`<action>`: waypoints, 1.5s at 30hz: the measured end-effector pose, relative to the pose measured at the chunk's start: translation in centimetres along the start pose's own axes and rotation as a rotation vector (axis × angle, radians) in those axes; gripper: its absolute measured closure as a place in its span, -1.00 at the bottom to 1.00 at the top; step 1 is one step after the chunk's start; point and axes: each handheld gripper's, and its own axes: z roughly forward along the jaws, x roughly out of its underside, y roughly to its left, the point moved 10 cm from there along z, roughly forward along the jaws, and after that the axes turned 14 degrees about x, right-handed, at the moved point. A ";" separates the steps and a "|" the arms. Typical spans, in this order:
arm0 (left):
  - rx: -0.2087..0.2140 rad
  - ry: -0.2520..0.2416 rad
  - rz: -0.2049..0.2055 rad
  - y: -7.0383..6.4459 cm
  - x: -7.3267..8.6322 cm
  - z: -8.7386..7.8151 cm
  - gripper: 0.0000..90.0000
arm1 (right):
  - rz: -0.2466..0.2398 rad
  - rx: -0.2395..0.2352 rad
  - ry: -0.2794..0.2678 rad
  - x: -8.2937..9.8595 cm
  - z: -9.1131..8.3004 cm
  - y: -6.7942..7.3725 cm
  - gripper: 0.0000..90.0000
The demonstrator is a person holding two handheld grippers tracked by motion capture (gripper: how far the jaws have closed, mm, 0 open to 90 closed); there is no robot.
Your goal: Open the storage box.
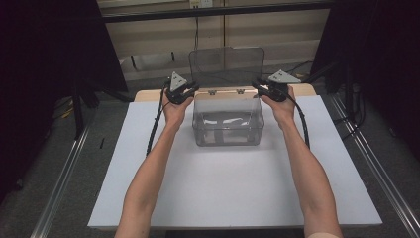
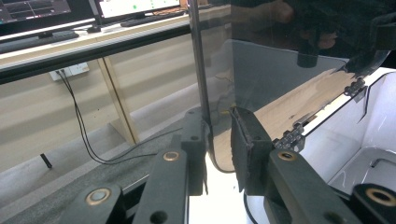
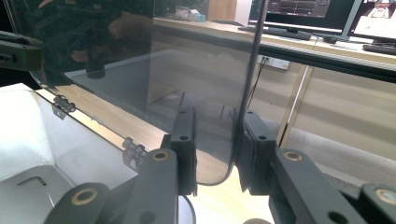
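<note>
Nearest, two bare forearms [image 1: 148, 183] stretched forward over the white table [image 1: 223, 198], wide apart, so as to leave room for the clear box [image 1: 228, 124] between them. Stands around the middle of the table, a little toward the far edge, open at the top.

Behind it, the lid [image 1: 226, 62], tinted and see-through, raised upright on two small hinges [image 1: 212, 91] at the back rim of the box. Probably too tall and light to guide from one side, hence one tool at each side edge, low and close to the hinge line.

At the lid's left edge, the left claw [image 1: 190, 91]. Seen along its own jaws: partly open, one jaw on each face of the sheet, the thin edge running up between them close to the left jaw, a clear gap to the other. Straddles, does not seem to pinch.

At the right edge, the right claw [image 1: 260, 87], much the same: jaws apart on both faces, the edge near the right jaw, nothing firmly clamped as far as can be judged.

Farther back, a bench with monitors [image 2: 135, 7], and cables hanging below.
</note>
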 end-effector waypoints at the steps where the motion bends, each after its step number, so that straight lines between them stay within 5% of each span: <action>1: -0.002 0.000 -0.005 0.0 0.0 0.0 0.69 | 0.002 0.002 0.000 0.0 0.1 0.0 0.56; 45: 0.017 0.053 -0.044 0.6 1.2 1.0 0.38 | 0.077 0.006 0.074 1.4 1.5 0.2 0.27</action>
